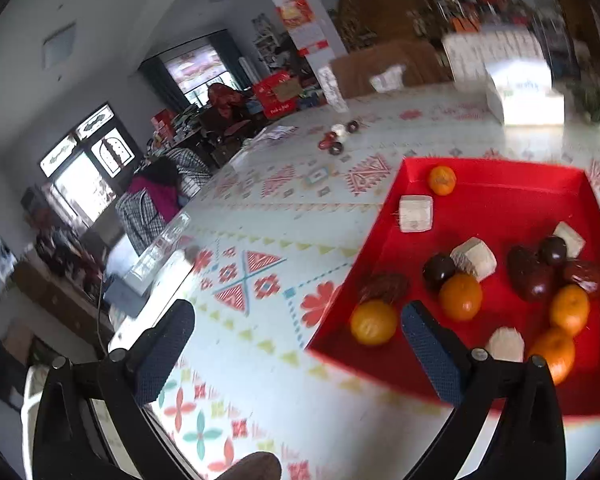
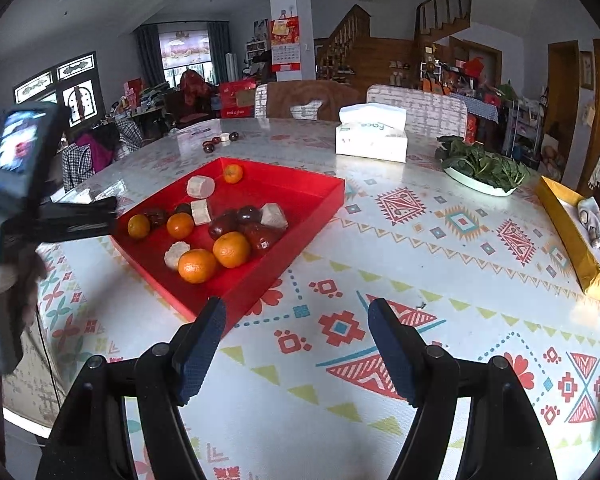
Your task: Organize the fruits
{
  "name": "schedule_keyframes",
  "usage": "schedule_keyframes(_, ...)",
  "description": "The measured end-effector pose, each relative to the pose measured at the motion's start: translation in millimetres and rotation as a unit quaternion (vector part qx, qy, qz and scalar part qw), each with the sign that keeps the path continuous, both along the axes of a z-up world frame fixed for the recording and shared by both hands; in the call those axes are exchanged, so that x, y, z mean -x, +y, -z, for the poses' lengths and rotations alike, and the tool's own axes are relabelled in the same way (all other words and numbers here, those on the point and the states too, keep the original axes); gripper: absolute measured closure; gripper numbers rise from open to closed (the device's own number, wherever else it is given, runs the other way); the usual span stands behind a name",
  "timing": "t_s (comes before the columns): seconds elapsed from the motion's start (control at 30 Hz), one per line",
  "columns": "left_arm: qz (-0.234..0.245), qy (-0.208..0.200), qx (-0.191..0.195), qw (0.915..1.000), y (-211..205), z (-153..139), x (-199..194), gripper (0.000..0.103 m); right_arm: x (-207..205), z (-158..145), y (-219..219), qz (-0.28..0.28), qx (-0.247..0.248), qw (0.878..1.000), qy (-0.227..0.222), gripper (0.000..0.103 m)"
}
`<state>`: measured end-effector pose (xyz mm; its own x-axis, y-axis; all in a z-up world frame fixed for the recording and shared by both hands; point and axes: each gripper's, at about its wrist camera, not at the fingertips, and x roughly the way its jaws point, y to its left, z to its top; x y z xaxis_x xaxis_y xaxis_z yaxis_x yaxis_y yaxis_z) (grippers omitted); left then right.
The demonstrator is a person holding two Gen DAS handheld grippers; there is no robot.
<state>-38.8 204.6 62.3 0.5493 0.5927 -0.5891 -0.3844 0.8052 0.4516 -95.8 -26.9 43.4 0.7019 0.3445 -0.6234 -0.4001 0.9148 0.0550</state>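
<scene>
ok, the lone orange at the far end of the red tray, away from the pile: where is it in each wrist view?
Left wrist: lone orange sits upper right of centre, in the tray's far left corner.
Right wrist: lone orange sits left of centre, near the tray's far corner.
Shared landmark: the pale cut block just nearer than it on the red tray.

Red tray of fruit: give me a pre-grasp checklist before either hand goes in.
1. Left gripper open, nothing between its fingers: ok.
2. Right gripper open and empty: ok.
3. Red tray flat on the table: ok.
4. Oranges uncovered, reachable from above: ok.
5. Nearest orange clear of neighbours: not ok, a dark fruit sits against it.
6. Place to sort fruit into: cannot tell.
</scene>
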Motion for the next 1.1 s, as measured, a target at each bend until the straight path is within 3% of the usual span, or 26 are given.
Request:
schedule_keyframes(0.23,0.024,0.066,-0.055,0.996,-29.0,24.1,-52.0,0.0,-1.7,-3.4,-12.7,0.012,-0.012,1.0,-0.002,0.025)
schedule_keyframes(0.33,0.056,0.07,-0.045,0.9949,-44.8,22.3,-59.2,0.0,-5.2,-2.3,-18.5,0.016,-0.019,1.0,0.003,0.025)
schedule_keyframes(0.5,0.094,0.042,-0.037,0.994,-72.0,2.0,-48.6,0.0,-11.3,1.4,-25.9,0.022,-0.029,0.999,0.011,0.025)
schedule_keyframes(0.6,0.117,0.056,-0.059,0.9897,-87.9,5.2,-52.0,0.0,-15.2,2.3,-30.6,0.024,-0.038,0.999,0.015,0.025)
schedule_keyframes(0.67,0.113,0.075,-0.091,0.9867,-94.8,16.1,-66.1,0.0,-17.2,2.7,-31.8,0.023,-0.043,0.999,0.018,0.025)
schedule_keyframes(0.93,0.094,0.102,-0.14,0.9804,-100.9,32.4,-113.5,0.0,-21.6,2.7,-38.8,0.029,-0.049,0.998,0.017,0.025)
schedule_keyframes(1.03,0.08,0.093,-0.141,0.9823,-92.3,21.9,-121.6,0.0,-25.5,2.9,-44.6,0.036,-0.058,0.997,0.023,0.025)
schedule_keyframes(1.1,0.078,0.079,-0.112,0.9875,-81.8,7.4,-115.2,0.0,-26.9,2.3,-47.2,0.037,-0.061,0.997,0.025,0.025)
